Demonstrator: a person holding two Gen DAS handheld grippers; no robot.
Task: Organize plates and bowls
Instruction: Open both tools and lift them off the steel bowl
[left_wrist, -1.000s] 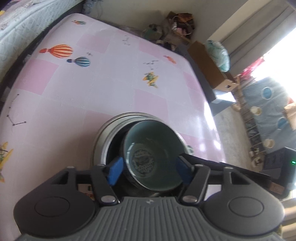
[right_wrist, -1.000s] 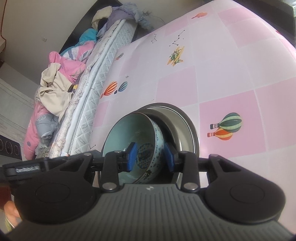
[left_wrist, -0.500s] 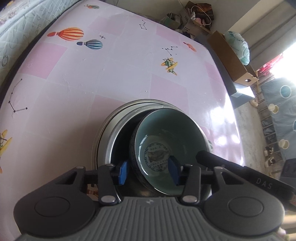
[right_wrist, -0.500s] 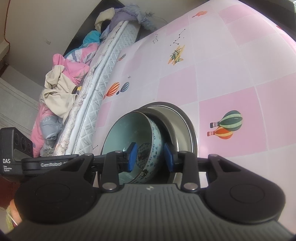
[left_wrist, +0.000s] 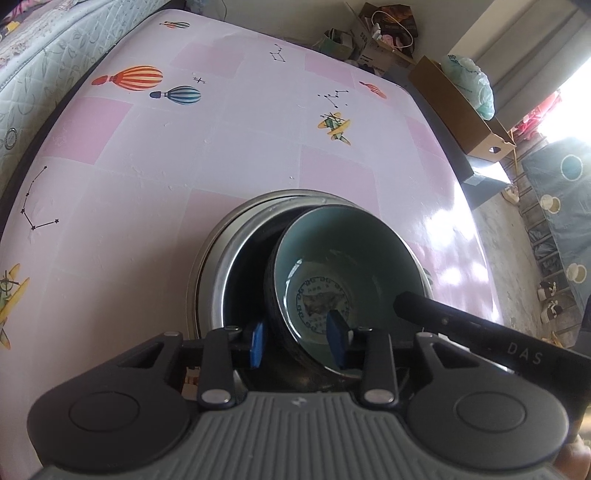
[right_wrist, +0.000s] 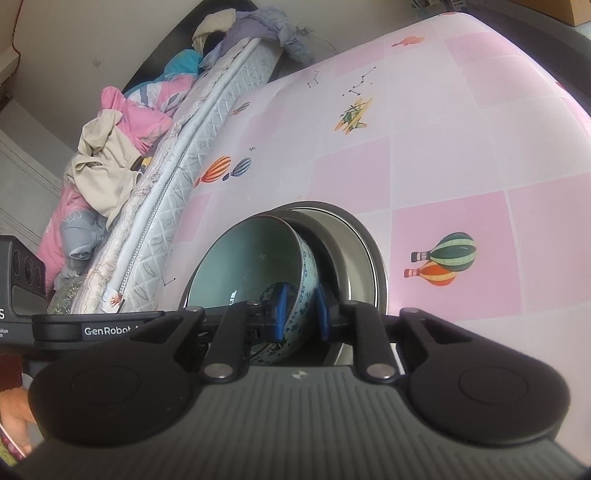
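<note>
**Both grippers closing on the tilted bowl**

A second ago both pairs of fingers were standing wider around the rim; now they are narrowing, which I read as the grasp being set before the bowl is lifted or seated.

The ceramic bowl (left_wrist: 343, 280) is leaning inside the steel bowl (left_wrist: 221, 266), low and centre in the left wrist view, on the pink tablecloth (left_wrist: 184, 155). The left gripper (left_wrist: 295, 341) is closing with the bowl's near rim between its blue pads, one pad outside the wall and one inside; it is not yet clearly pinching.

In the right wrist view, lower centre, the right gripper (right_wrist: 300, 312) is closing too, its narrow pads straddling the patterned wall and looking close to contact.
</note>
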